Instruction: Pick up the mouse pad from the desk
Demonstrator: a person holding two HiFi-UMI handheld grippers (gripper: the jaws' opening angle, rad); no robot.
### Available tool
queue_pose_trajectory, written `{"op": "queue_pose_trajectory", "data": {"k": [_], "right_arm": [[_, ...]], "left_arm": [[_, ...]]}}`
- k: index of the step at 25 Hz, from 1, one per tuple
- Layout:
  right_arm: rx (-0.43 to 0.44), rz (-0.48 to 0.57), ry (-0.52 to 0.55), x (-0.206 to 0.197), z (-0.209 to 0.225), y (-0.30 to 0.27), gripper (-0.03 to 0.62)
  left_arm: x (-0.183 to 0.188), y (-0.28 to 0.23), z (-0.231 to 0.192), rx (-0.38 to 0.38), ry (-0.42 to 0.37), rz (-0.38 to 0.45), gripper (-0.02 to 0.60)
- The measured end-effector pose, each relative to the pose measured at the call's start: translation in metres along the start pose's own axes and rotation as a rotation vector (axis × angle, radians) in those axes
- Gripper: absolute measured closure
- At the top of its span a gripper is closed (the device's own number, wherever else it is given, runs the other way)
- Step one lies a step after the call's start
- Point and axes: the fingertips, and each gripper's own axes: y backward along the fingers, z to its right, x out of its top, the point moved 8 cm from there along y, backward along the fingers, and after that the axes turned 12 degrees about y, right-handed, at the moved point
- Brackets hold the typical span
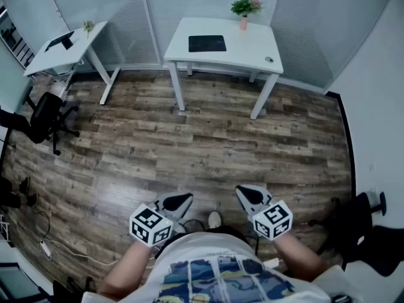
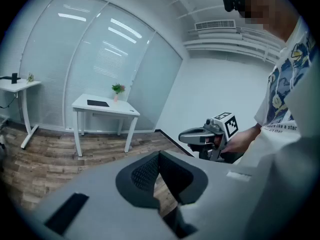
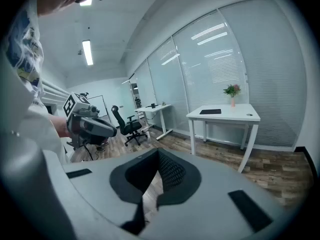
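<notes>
Both tongs are pressed together and pinch nothing: my left tongs (image 1: 180, 201) and right tongs (image 1: 250, 194) hang side by side over the wooden floor (image 1: 189, 144), close to my body. The black mouse pad (image 1: 207, 43) lies flat on the white counter (image 1: 252, 57) across the room, well apart from both, with a potted plant (image 1: 245, 8) behind it.

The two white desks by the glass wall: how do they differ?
The centre desk carries a flat black mouse pad, a plant in a pink vase and a small round item; the left desk holds a dark device and a smaller plant. A black office chair stands near the left desk, none by the centre desk. Both have white tops and legs.
</notes>
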Motion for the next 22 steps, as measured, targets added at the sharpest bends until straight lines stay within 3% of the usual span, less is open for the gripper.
{"op": "queue_pose_trajectory", "data": {"k": [12,22], "right_arm": [[0.017,0.001,-0.003,-0.023,0.069,0.019,0.597],[-0.007,0.013,0.012,-0.006,0.121,-0.026,0.592]], "left_arm": [[0.018,-0.074,0.019,0.036,-0.011,0.017,0.578],[0.057,-0.119,-0.036,0.011,0.003,0.026,0.578]]}}
